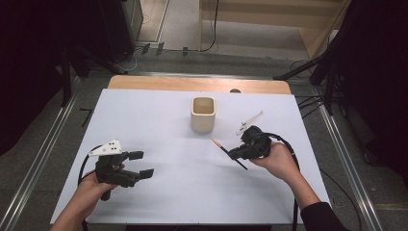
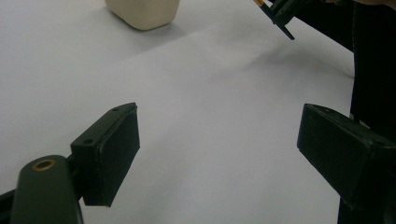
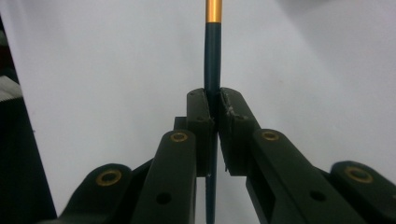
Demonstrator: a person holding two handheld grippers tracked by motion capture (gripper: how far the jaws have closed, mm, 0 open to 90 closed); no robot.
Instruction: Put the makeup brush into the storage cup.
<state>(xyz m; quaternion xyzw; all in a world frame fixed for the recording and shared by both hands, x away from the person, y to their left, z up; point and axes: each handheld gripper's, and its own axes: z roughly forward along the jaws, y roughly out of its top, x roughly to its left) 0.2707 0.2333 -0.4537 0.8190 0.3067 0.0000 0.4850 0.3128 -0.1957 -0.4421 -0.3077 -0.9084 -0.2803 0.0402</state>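
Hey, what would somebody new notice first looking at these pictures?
Probably the right hand-held gripper, shut on a dark pencil with a gold band, held right of centre over the white table. Next, the cream cup standing upright behind it, and the left hand-held gripper with jaws wide apart, holding nothing.

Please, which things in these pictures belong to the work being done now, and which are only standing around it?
Part of the work:
- dark pencil with a gold band, clamped in the right claw
- cream cup, open top, close ahead of the pencil; likely its target

Only around:
- left claw, open and holding nothing
- white table sheet
- cables on the floor beyond the table
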